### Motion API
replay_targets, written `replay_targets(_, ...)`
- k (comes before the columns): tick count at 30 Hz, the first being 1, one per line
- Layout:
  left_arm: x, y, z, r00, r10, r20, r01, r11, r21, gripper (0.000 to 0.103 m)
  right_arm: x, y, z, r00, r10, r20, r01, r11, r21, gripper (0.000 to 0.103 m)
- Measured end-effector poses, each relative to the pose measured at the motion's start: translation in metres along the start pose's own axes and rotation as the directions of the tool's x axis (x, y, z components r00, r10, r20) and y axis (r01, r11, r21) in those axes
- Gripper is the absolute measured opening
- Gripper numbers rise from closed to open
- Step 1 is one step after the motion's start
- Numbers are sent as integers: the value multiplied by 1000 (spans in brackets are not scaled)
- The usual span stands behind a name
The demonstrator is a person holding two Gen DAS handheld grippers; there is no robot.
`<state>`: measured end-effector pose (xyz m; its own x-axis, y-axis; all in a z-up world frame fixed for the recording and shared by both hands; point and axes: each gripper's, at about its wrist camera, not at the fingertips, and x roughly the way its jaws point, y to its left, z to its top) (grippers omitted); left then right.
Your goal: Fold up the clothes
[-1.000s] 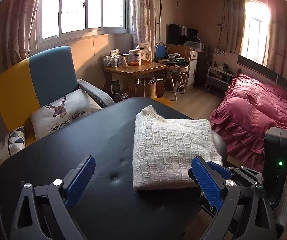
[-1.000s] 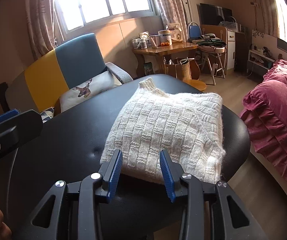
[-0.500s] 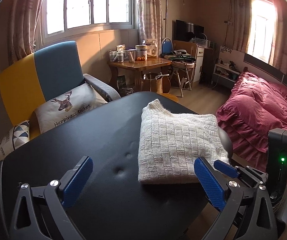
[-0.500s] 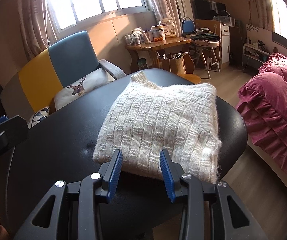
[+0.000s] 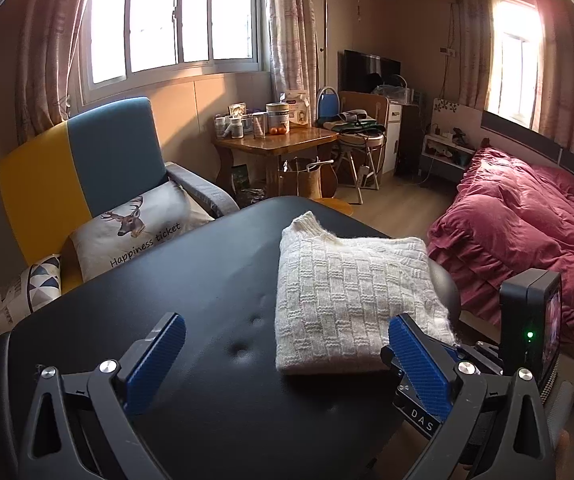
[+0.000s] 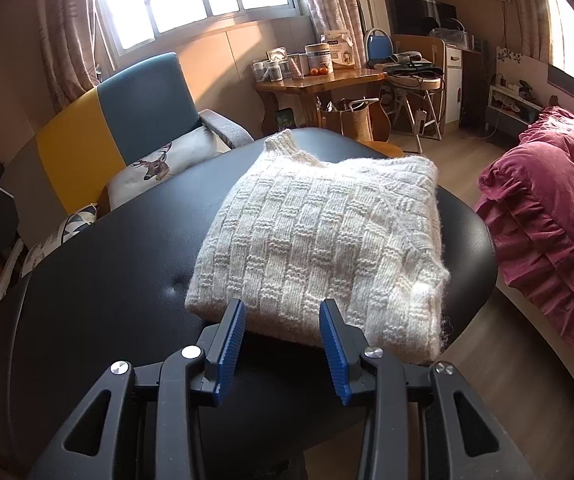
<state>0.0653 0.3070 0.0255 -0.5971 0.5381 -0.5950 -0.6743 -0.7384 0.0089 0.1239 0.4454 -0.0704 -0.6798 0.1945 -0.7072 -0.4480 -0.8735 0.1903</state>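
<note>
A white basket-weave knit sweater (image 5: 351, 292) (image 6: 327, 240) lies folded into a flat square on the black padded table (image 5: 191, 280) (image 6: 119, 280), its ribbed collar pointing away from me. My left gripper (image 5: 283, 332) hovers at the sweater's near left corner with its blue pads spread wide and nothing between them. My right gripper (image 6: 282, 310) sits at the sweater's near edge, its jaws apart by a narrower gap and holding no cloth. The right gripper's black body with a green light (image 5: 529, 320) shows at the right of the left wrist view.
A blue and yellow armchair (image 5: 87, 168) with a deer cushion (image 5: 139, 228) stands behind the table on the left. A wooden side table (image 5: 279, 144) with jars is at the back. A bed with a red quilt (image 5: 527, 232) lies close on the right.
Both grippers have drawn back a little from the sweater and tilted up. The sweater stays folded and still. Neither gripper's jaw gap has changed.
</note>
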Motion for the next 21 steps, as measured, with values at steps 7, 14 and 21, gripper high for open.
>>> replay_targets(7,0,-2,-1,999,-33,-24,33,999,-5,103,-2,-1,0,1000,-4,5,4,1000,2,39)
replay_targets(14,0,-4,-1,999,-23,-25,23,1000,5,103,-2,-1,-2,1000,-9,5,9,1000,-1,39)
replay_targets(21,0,-3,-1,999,-23,-28,23,1000,1,103,-4,1,-1,1000,-15,12,15,1000,-8,39)
